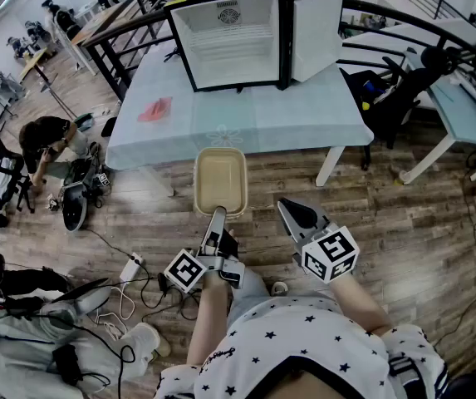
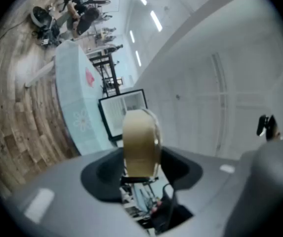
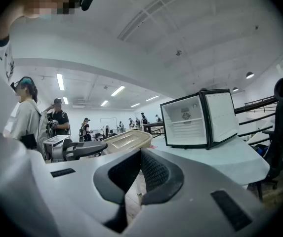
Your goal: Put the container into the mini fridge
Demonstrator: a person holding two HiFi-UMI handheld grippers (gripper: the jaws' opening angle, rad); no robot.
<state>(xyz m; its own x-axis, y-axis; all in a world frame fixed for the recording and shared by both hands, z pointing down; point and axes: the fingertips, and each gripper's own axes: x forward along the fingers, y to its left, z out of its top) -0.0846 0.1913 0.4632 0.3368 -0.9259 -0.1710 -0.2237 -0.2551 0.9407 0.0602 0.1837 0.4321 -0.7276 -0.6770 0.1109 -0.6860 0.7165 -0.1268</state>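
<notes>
Two claws: left claw (image 1: 215,214) clamped on the container (image 1: 219,175), right claw (image 1: 287,209) together, empty

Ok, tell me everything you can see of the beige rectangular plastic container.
The beige rectangular plastic container is shallow and tray-like, with rounded corners and a broad rim round a recessed top. It hangs roughly level in the air, just short of the pale blue table and its near edge. Only the left gripper touches it, closed on its near short rim.
</notes>
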